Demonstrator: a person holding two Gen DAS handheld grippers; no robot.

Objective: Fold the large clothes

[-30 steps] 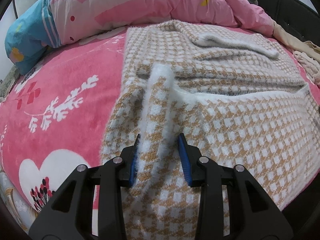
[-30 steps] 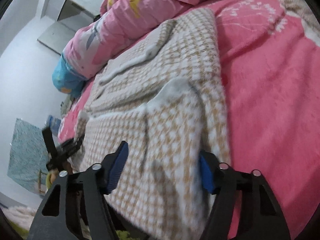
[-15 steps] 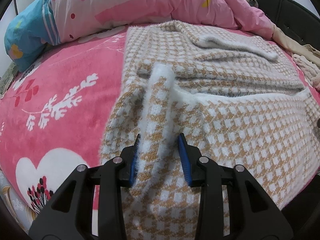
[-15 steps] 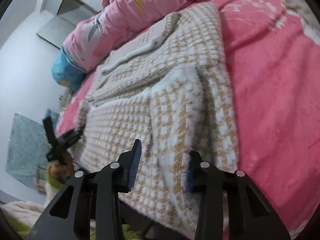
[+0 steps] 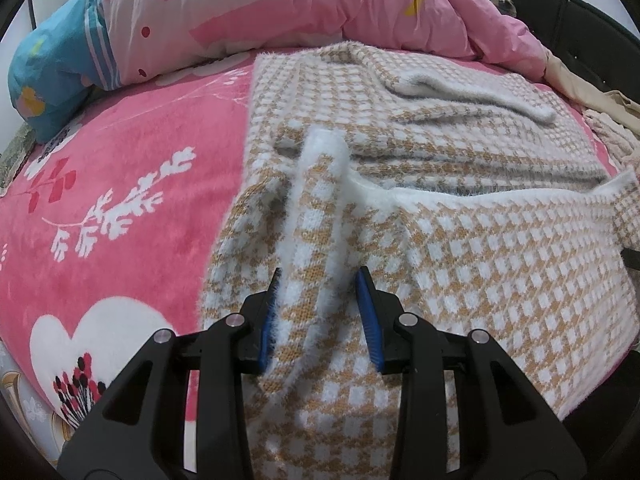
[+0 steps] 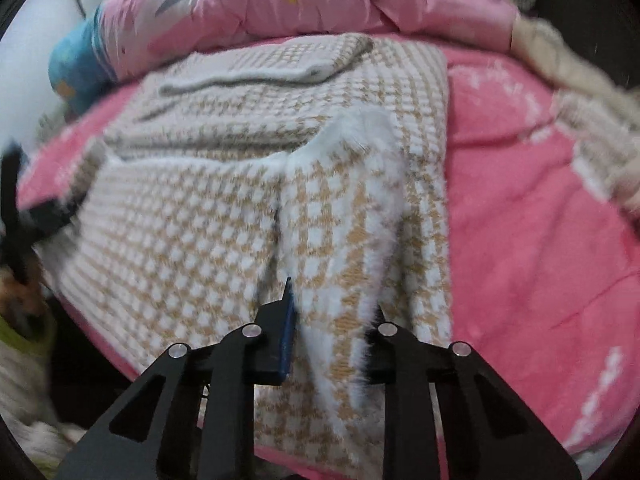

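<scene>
On pink bed (image 5: 120,184), left tool (image 5: 318,312) gripping checked sweater (image 5: 460,248), right tool (image 6: 332,320) seemingly closing on it

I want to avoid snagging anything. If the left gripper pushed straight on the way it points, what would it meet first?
The checked sweater: a raised ridge of it already sits between the left gripper pads, so it would likely press further into that fabric.

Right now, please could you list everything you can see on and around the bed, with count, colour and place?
fuzzy checked knit sweater: one, tan and white, spread on the bed, partly folded.
plush bedspread: one, pink with white flowers, under the sweater.
puffy quilt: one, pink with a blue end, bunched behind the sweater.
beige clothes: a pile, at the bed's far right edge.
left gripper: black with blue pads, a raised sweater fold between them.
right gripper: black, jaws closing on a sweater fold.
</scene>
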